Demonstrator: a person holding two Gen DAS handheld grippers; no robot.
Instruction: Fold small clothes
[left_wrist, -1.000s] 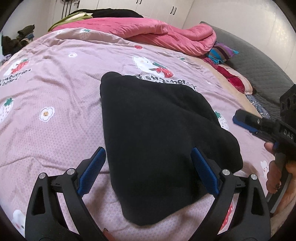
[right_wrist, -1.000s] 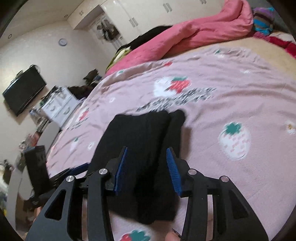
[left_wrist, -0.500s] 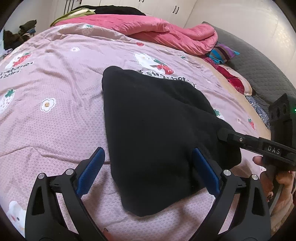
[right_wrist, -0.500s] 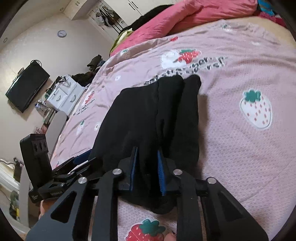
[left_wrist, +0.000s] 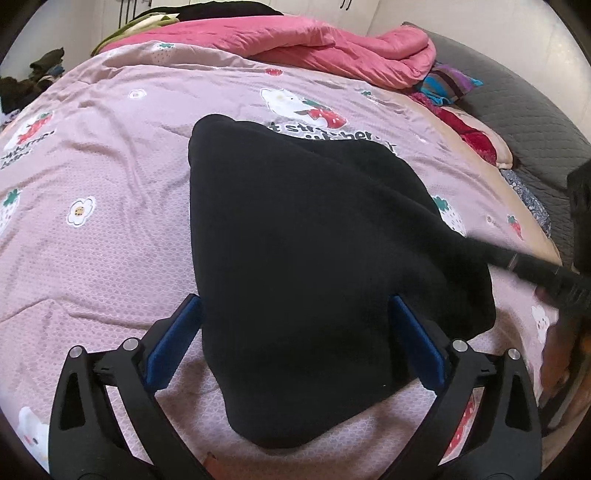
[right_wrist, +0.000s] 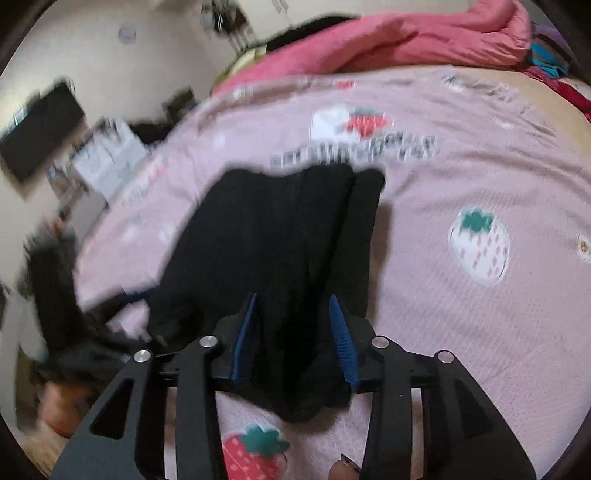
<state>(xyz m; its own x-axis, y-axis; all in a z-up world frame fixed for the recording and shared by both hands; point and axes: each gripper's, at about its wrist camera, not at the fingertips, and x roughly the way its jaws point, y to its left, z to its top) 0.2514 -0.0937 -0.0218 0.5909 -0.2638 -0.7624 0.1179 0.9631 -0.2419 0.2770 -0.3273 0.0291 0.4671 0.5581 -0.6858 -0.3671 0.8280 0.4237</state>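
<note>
— What's on my left wrist view?

— My left gripper (left_wrist: 293, 345) is spread wide and opening, its 2 blue pads either side of the black garment (left_wrist: 314, 266), which lies folded on the pink bedspread (left_wrist: 92, 221).

— And the right wrist view?

— Blurred. My right gripper (right_wrist: 293, 336) is opening, the garment's near edge between its pads, no longer pinched.

A bed (left_wrist: 110, 229) covered by a pink strawberry-print sheet carries a folded black garment (left_wrist: 306, 266) at its middle. A bunched pink quilt (left_wrist: 332, 48) lies toward twelve o'clock, with colourful clothes (left_wrist: 448, 85) at two o'clock.
</note>
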